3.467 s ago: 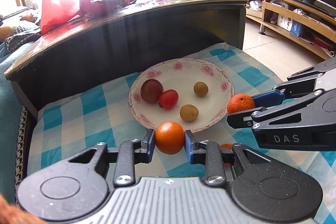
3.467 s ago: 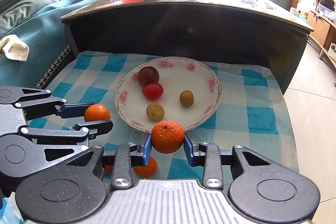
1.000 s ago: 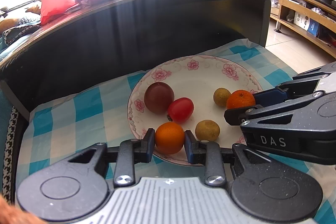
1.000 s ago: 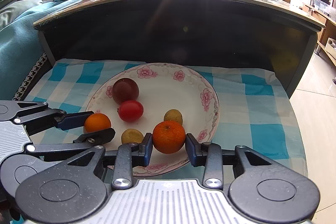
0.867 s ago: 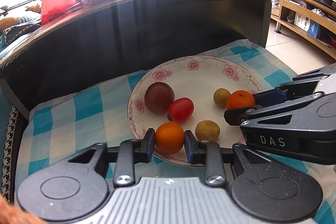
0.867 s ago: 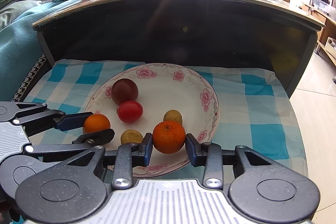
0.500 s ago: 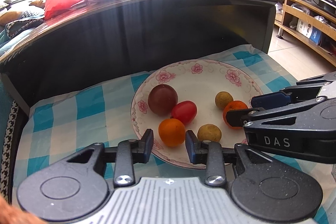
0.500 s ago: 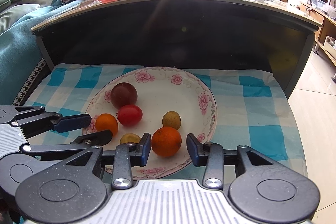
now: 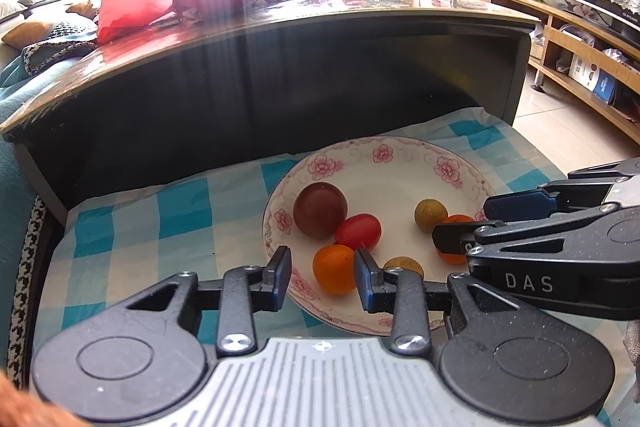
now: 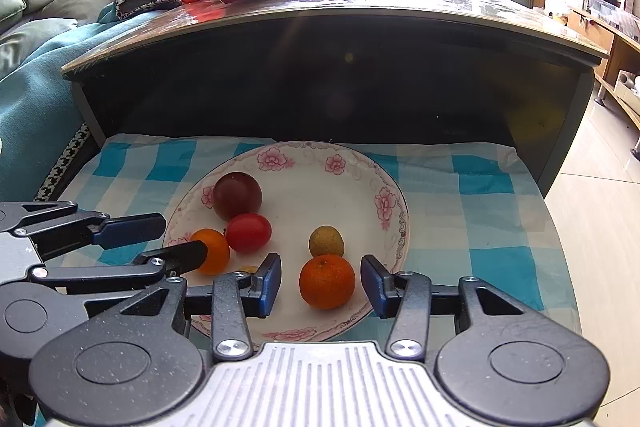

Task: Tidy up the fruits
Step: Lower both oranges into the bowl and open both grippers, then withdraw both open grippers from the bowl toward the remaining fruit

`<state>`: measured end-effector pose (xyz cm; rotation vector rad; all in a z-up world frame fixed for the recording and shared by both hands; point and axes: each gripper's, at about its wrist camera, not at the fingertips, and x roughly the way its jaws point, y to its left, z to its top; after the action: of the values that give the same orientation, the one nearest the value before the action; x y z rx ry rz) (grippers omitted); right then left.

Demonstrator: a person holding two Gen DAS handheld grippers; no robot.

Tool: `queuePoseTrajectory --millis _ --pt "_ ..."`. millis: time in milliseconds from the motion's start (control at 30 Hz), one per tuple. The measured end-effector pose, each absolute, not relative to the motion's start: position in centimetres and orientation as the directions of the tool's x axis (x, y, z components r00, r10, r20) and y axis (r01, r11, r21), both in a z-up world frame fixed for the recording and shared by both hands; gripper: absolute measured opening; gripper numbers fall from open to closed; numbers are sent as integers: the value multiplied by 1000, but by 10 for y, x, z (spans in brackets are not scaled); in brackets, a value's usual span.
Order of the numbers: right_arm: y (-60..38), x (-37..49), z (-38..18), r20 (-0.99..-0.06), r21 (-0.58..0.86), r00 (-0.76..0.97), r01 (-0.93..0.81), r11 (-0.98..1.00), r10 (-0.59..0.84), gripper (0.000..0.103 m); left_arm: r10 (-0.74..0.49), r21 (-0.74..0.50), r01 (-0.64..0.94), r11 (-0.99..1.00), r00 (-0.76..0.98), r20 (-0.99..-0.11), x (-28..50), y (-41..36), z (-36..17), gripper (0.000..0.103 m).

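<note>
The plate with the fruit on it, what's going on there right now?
A person with a gripper in each hand is placing fruit on the flowered plate. Both grippers are open. The left gripper brackets a smooth orange fruit resting on the plate, and the right gripper brackets a mandarin, also resting there. A dark plum, a red tomato and two small yellowish fruits, one near the mandarin, lie on the plate too.

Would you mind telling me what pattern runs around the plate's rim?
Pink flowers with fine scrollwork on a white plate, seen best from the right wrist camera.
</note>
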<state>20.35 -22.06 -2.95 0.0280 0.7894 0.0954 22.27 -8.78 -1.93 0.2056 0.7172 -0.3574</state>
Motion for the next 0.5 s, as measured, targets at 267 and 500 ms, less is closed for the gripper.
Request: queuePoseTrajectory --millis 267,500 --pt "-218 199 -24 -696 60 711 -83 995 101 42 -250 52 372 927 714 -654 220 -83 -10 43" --pt "-220 197 -18 -682 66 724 -82 994 105 46 -257 47 371 927 724 -640 216 -80 -4 47"
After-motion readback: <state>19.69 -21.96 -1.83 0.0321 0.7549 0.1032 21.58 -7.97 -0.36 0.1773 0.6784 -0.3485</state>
